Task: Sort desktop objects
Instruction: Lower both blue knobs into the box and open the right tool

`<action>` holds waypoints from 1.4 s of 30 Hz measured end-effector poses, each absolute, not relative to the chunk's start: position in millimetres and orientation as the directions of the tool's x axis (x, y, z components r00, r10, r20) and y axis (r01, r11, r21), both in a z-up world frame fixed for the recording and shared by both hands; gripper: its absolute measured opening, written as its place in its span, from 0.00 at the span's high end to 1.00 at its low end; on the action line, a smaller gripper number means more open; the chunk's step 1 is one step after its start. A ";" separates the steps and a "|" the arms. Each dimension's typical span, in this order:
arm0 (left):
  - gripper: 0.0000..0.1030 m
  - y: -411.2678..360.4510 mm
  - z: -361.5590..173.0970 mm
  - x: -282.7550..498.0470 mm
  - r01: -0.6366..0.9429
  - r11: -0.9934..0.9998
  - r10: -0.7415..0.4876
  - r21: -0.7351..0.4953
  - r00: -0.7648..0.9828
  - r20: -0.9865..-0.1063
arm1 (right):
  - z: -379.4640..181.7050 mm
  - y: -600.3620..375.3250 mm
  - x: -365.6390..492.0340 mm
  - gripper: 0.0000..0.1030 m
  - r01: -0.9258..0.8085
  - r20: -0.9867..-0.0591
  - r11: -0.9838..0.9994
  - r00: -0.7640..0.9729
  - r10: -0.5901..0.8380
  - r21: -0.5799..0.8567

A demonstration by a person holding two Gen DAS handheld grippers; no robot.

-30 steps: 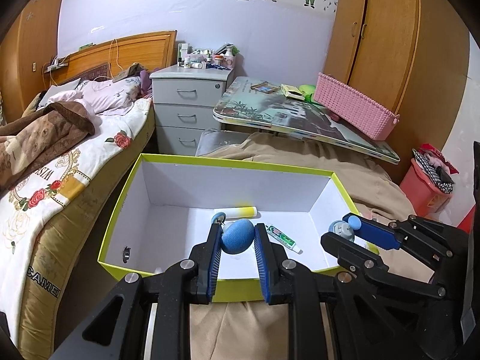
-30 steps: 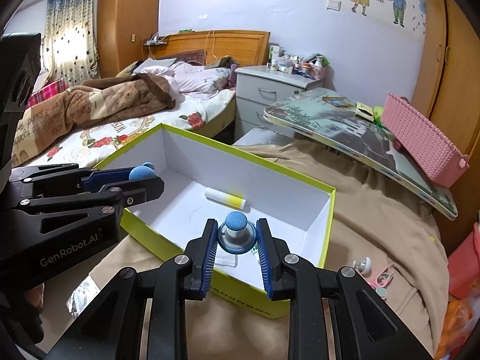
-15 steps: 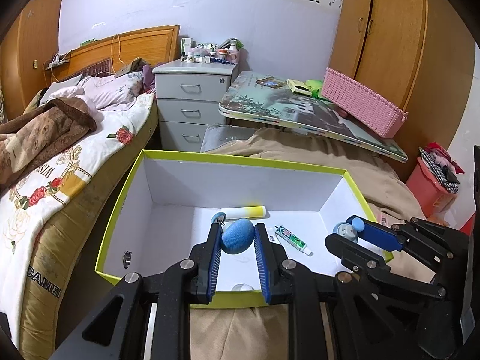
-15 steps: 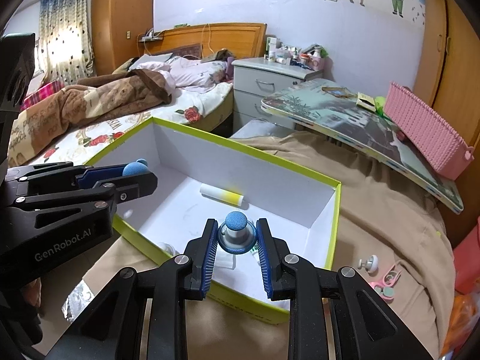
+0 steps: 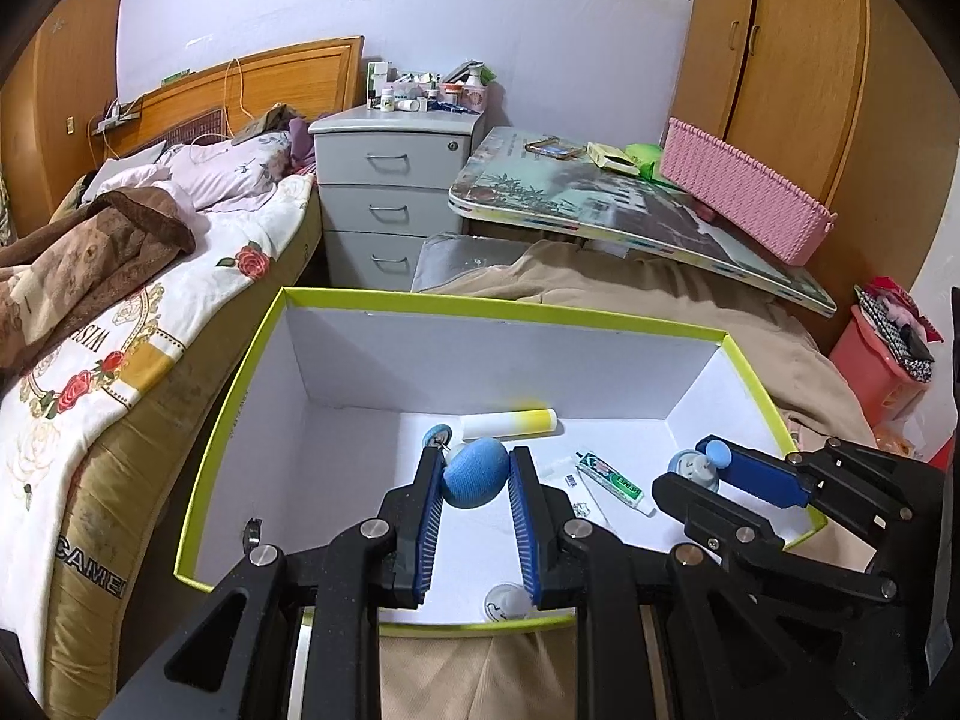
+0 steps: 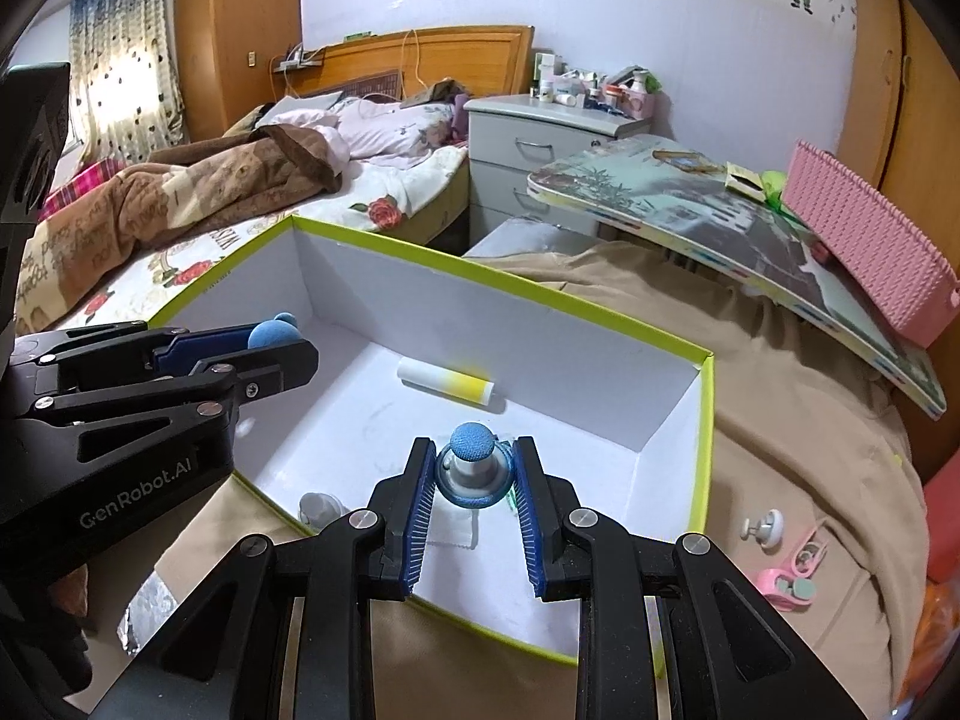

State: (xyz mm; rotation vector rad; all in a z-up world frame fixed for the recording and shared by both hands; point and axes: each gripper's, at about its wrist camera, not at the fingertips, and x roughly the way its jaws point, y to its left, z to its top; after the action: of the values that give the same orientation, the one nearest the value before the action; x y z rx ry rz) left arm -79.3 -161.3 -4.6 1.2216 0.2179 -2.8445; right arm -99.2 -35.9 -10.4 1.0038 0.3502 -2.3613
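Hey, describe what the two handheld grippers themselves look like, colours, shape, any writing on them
Both match: the left gripper and right gripper are black linkage frames with triangular cut-outs and silver pivot bolts, each ending in two flat fingers faced with blue ribbed pads. The right wrist view shows white "GenRobot.AI" lettering on the left gripper's side. No cables or sleeves are visible.

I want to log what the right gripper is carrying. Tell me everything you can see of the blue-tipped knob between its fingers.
The blue-tipped knob is a small hook-like piece: a round blue textured cap on a short silvery stem rising from a wider round blue base. It looks like metal or plastic with a fabric-like tip. The right gripper pinches its base from both sides and holds it above the open white box with the green rim, over the box's near right part.
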 end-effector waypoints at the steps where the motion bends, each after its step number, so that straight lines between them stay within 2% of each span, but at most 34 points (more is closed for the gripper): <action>1: 0.78 -162.0 -6.3 -81.0 0.091 -0.989 0.021 -0.114 -0.685 -0.728 | -11.4 -37.3 -100.6 0.74 0.576 -0.729 -0.817 -0.569 -0.381 -0.022; 10: 0.78 -170.0 -16.3 -93.1 0.105 -0.989 0.009 -0.104 -0.658 -0.753 | -18.9 -48.6 -114.0 0.74 0.566 -0.762 -0.824 -0.541 -0.357 -0.016; 25: 0.78 -175.3 -26.9 -109.0 0.108 -0.990 0.002 -0.089 -0.624 -0.782 | -21.0 -60.0 -128.5 0.74 0.561 -0.798 -0.825 -0.464 -0.384 0.071; 42: 0.78 -181.9 -32.6 -116.2 0.116 -0.990 -0.008 -0.076 -0.598 -0.802 | -30.7 -69.6 -140.5 0.74 0.541 -0.831 -0.836 -0.425 -0.359 0.085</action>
State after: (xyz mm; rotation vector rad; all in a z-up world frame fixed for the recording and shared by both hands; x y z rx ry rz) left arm -116.2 -181.9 -32.6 1.3744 0.1856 -2.7408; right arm -140.5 -69.6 -30.7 1.2518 0.2647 -2.2608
